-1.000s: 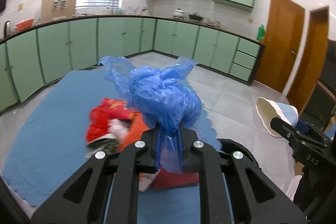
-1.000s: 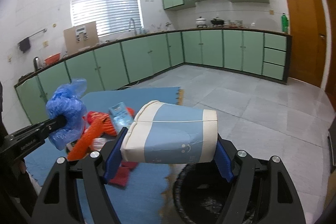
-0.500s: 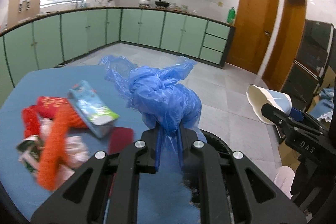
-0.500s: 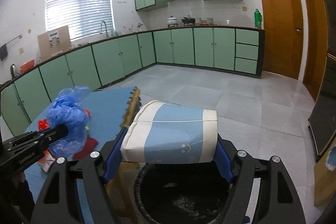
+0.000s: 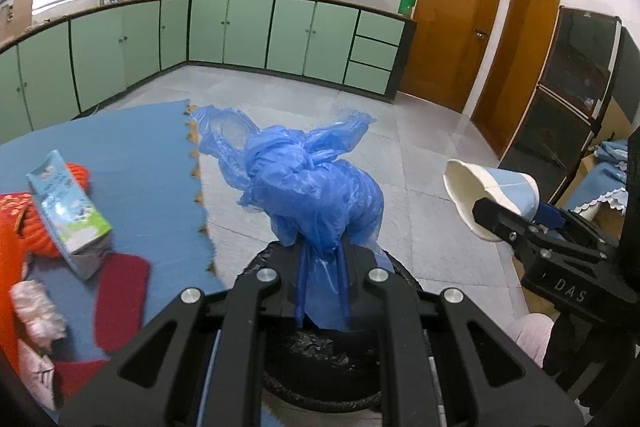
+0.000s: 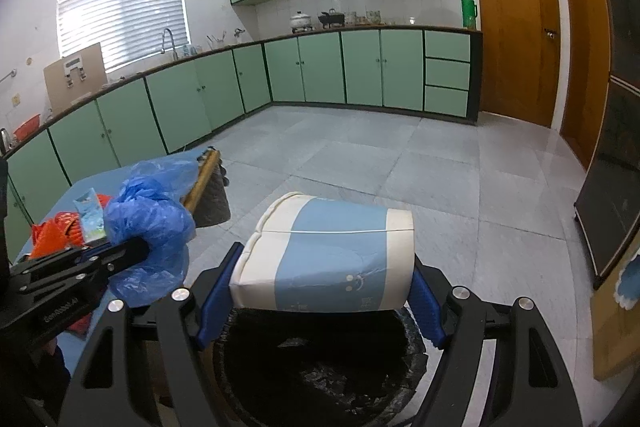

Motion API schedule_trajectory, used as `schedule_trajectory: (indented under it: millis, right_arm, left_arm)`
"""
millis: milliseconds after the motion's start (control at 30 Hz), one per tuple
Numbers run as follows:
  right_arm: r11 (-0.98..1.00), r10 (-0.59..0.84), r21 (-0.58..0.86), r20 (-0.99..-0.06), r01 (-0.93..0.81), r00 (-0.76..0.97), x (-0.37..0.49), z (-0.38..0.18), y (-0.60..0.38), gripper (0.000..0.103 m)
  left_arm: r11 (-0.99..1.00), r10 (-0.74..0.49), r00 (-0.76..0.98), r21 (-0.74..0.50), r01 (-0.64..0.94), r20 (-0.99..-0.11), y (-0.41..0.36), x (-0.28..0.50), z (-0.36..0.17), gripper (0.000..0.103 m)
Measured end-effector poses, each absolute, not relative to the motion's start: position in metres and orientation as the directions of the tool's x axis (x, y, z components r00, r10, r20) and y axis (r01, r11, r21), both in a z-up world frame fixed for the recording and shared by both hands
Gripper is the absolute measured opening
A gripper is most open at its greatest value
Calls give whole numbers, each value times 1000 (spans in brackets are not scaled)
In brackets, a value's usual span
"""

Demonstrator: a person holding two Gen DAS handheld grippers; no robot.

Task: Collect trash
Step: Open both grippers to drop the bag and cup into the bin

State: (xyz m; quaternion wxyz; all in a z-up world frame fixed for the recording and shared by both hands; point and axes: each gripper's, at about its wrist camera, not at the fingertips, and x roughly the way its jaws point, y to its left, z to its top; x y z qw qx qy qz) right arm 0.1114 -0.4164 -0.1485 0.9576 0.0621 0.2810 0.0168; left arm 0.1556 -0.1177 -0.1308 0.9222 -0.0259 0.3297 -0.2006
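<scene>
Both loads hang over the black-lined trash bin [image 6: 320,367], which stands on the tiled floor just beside the blue-covered table [image 5: 132,147]. The left gripper [image 5: 320,255] has its jaws pressed nearly together on the tail of a knotted blue plastic bag [image 5: 308,187], whose bulk sits above and beyond the bin's near rim. The right gripper [image 6: 320,291] holds its jaws spread wide around a squashed blue-and-white paper cup [image 6: 324,255], lying on its side above the bin's mouth. The bag is light and billowy, so on release it may cling to the pads or drift onto the floor beside the bin. The cup overhangs the far rim, so it could tip off the rim and roll away if it is let go from here.
</scene>
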Motion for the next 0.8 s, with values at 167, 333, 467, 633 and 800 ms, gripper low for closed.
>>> schedule_trajectory:
  millis: [167,333,467,633,800]
  right_arm:
    - [990,67,137,-564,13,823,121,-166,-426,84]
    - [982,72,183,-582,44,810,126,-172,-442,89]
    - [974,85,222,-571,54,816,124,-167,-452,93]
    - [968,88,243,-553,59,828,119,-155,-447,96]
    - [974,103,224,-521,19,848,108,-139,-422,97]
  left_arm:
    - [901,-418,657,-192,389,-627,-126,172,-143,38]
    - [897,-427,661,-194,398,-617,-125,173,-143,63]
    - [903,-416,677,-187,388,-607,-119,169,-137,68]
    - [918,-389,703,-188,349,-596,-101,162,-123,73]
    - [946,-323,759,-161,283,-566,-67,139,-101,78]
